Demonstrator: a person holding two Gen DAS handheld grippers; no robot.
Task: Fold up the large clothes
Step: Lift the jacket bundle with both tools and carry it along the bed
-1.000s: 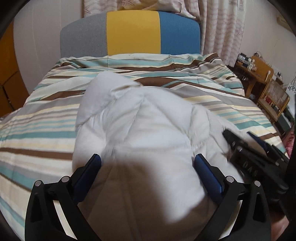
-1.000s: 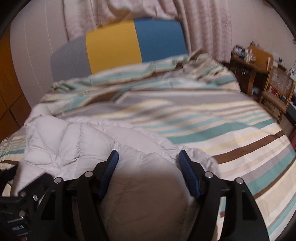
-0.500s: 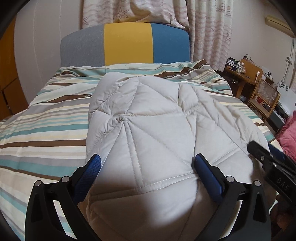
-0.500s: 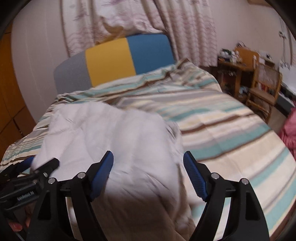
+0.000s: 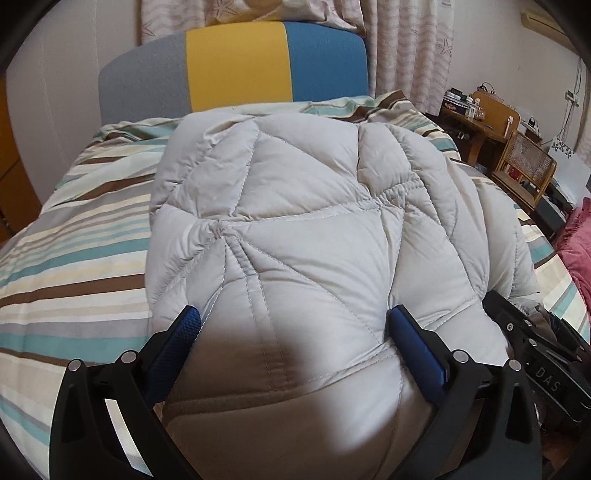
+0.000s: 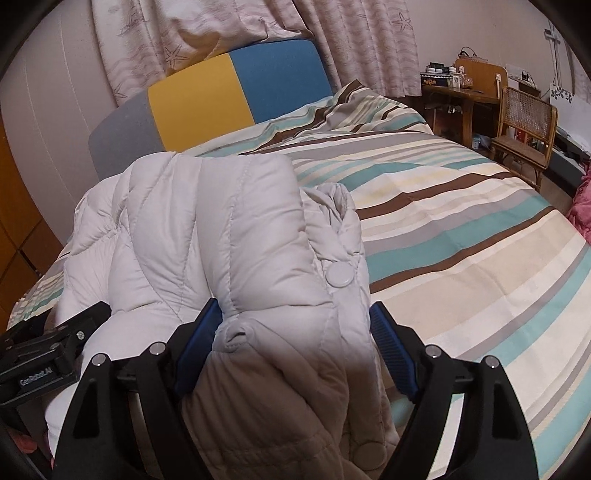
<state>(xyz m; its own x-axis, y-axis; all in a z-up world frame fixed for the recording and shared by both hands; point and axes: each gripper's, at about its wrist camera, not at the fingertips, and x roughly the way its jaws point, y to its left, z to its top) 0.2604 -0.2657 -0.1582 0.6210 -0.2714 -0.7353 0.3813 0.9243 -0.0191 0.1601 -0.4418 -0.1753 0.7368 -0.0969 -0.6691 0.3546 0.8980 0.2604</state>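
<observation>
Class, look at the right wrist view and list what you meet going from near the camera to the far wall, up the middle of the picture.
Right claw → pale quilted jacket → striped bedcover → yellow and blue headboard → patterned curtain.

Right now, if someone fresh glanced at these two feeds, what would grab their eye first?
The pale grey quilted puffer jacket fills the near middle of both views, lying bunched on the striped bedspread. Each claw straddles its near edge: the left claw at the quilted back, the right claw by a round snap button. Behind, the headboard with its grey, yellow and blue panels stands out.
</observation>
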